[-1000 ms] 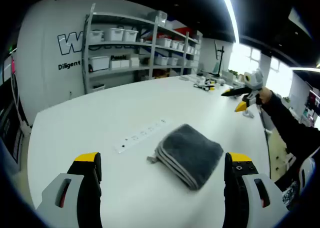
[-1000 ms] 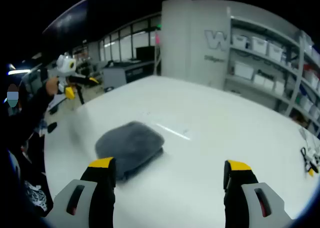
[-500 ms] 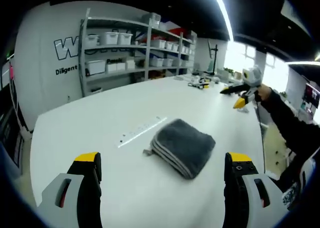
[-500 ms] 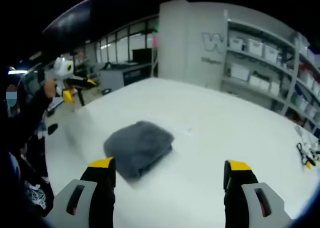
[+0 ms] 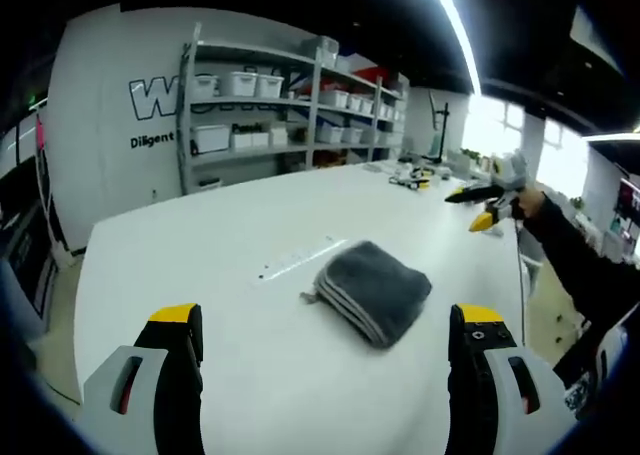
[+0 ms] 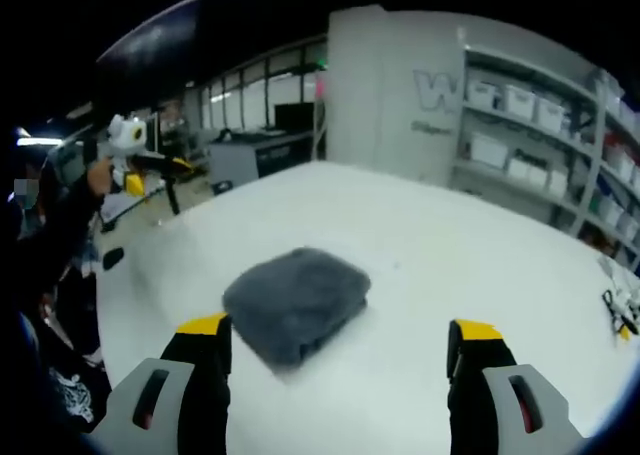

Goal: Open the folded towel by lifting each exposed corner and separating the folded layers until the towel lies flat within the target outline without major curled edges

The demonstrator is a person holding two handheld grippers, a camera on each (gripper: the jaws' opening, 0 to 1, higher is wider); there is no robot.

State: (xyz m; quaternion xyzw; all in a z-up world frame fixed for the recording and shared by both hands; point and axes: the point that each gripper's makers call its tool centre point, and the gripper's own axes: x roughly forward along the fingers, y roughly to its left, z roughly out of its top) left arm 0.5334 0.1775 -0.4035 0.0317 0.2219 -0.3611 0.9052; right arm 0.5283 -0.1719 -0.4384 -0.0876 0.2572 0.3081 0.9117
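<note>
A dark grey towel lies folded on the white table, its stacked layer edges facing the left gripper view. In the right gripper view the same towel shows its rounded fold. My left gripper hovers open above the table, short of the towel, with nothing between its jaws. My right gripper is also open and empty, with the towel lying just beyond its left jaw. The right gripper shows far right in the left gripper view, held in a dark-sleeved hand. The left gripper shows at the left of the right gripper view.
A thin marked strip lies on the table beside the towel. Grey shelving with white bins stands behind the table. Small tools lie at a far table edge. The person's dark sleeve reaches along the right side.
Both cameras have shifted: the towel sits slightly farther and more central in the left gripper view, and closer and more central in the right gripper view. The towel has not moved; both grippers stay open.
</note>
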